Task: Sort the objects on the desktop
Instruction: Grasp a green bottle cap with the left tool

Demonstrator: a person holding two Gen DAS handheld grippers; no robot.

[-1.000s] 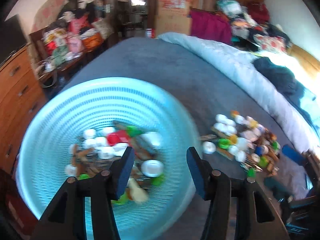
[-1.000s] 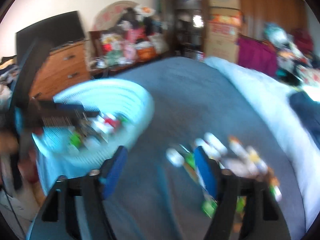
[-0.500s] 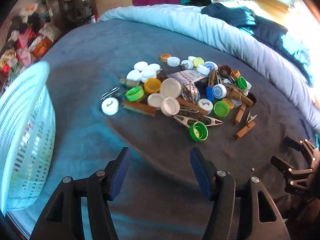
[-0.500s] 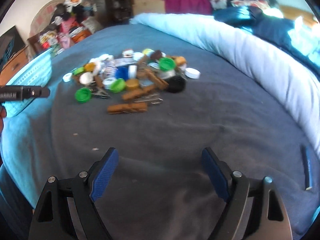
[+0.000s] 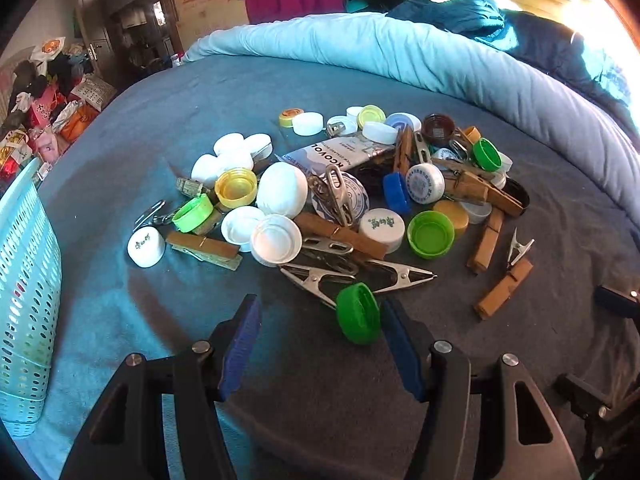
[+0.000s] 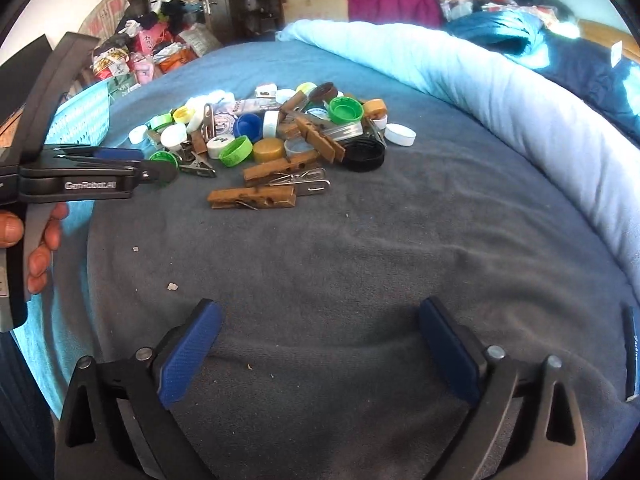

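Bedding comes first: a grey-blue blanket [image 5: 200, 92] covers the bed, with a pale rolled duvet [image 5: 400, 48] along its far side. At the left edge stands a turquoise perforated basket [image 5: 24, 280]. Mid-blanket lies the pile of bottle caps and clothespins [image 5: 340, 192]. Left hand-held gripper [image 5: 320, 332] stands about half open, a green cap [image 5: 357, 314] on edge beside its right pad, unpinched. Right hand-held gripper [image 6: 316, 344] is opening wide over bare blanket, empty.
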